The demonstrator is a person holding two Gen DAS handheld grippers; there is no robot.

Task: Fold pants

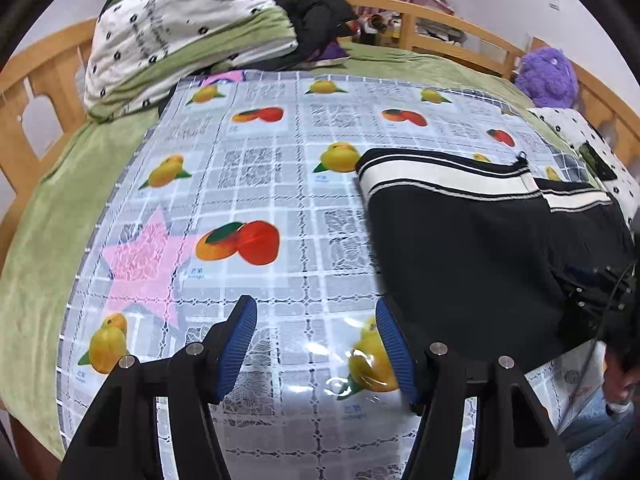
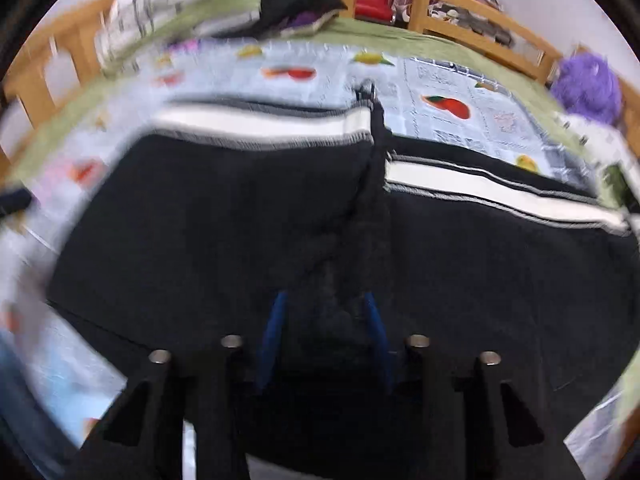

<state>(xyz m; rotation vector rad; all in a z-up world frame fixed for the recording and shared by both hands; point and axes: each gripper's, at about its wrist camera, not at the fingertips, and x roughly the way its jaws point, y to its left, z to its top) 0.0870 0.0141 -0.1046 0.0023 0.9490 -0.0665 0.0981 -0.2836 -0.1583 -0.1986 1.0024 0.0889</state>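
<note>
Black pants [image 1: 460,248] with white and black striped bands lie folded on a fruit-print plastic sheet [image 1: 256,184] over the bed. In the left wrist view my left gripper [image 1: 316,320] is open and empty, just left of the pants' near edge. In the blurred right wrist view the pants [image 2: 200,220] fill the middle, with striped bands [image 2: 260,124] at the far side. My right gripper [image 2: 324,312] sits over the black cloth with its blue pads apart; a dark ridge of cloth [image 2: 368,216] runs between them. Whether cloth is pinched is unclear.
A folded green and white quilt [image 1: 180,32] and dark clothes [image 1: 316,12] lie at the bed's far end. A purple plush toy [image 1: 548,76] sits at the far right. A wooden bed rail [image 1: 452,28] surrounds the green bedsheet [image 1: 56,200].
</note>
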